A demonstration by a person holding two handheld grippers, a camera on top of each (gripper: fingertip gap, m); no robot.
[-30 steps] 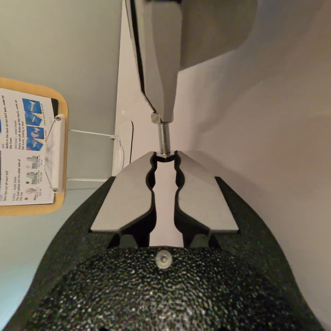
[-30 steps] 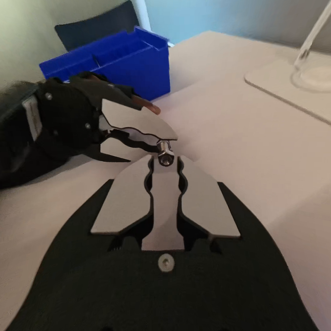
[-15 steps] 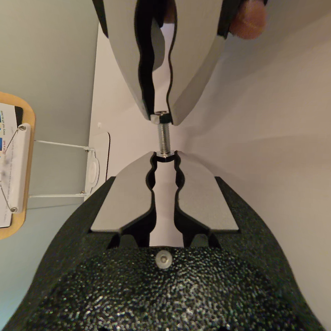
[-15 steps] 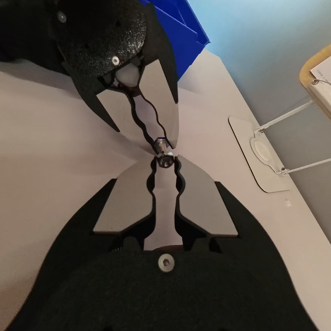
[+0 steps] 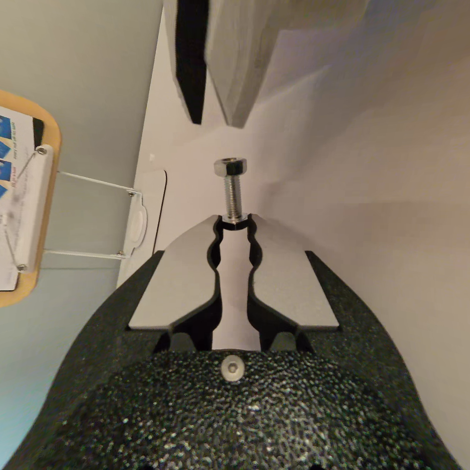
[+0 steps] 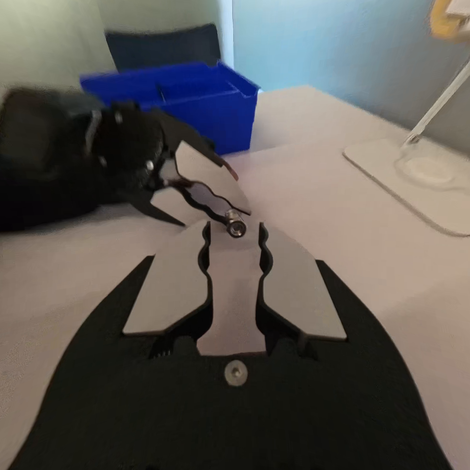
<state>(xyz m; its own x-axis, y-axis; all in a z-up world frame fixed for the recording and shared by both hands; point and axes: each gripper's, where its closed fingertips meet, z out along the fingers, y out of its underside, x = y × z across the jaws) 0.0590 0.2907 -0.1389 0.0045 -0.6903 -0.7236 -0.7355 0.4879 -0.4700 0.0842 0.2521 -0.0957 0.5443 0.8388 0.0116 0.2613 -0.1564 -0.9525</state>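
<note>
My left gripper (image 5: pixel 234 220) is shut on the hex end of a silver bolt (image 5: pixel 232 195), which sticks straight out from the fingertips. A silver nut (image 5: pixel 230 166) sits on the bolt's far end. My right gripper (image 6: pixel 235 225) is open; the nut (image 6: pixel 236 228) lies between its fingertips with a gap on either side, so nothing is in its grasp. In the left wrist view the right gripper's fingers (image 5: pixel 236 84) hang above the nut, clear of it. In the right wrist view the left gripper (image 6: pixel 234 213) comes in from the left, holding the bolt over the white table (image 6: pixel 330 254).
A blue divided bin (image 6: pixel 203 101) stands at the back of the table, with a dark chair back (image 6: pixel 162 48) behind it. A wooden clipboard with a printed sheet (image 5: pixel 25 193) stands on a clear stand whose base (image 6: pixel 407 173) lies at the right. One gripper's finger ends stand about 7 centimetres off the other's.
My right gripper was shut on the nut half a second ago; it has opened, let go and drawn back from the bolt. My left gripper keeps its hold on the bolt.
</note>
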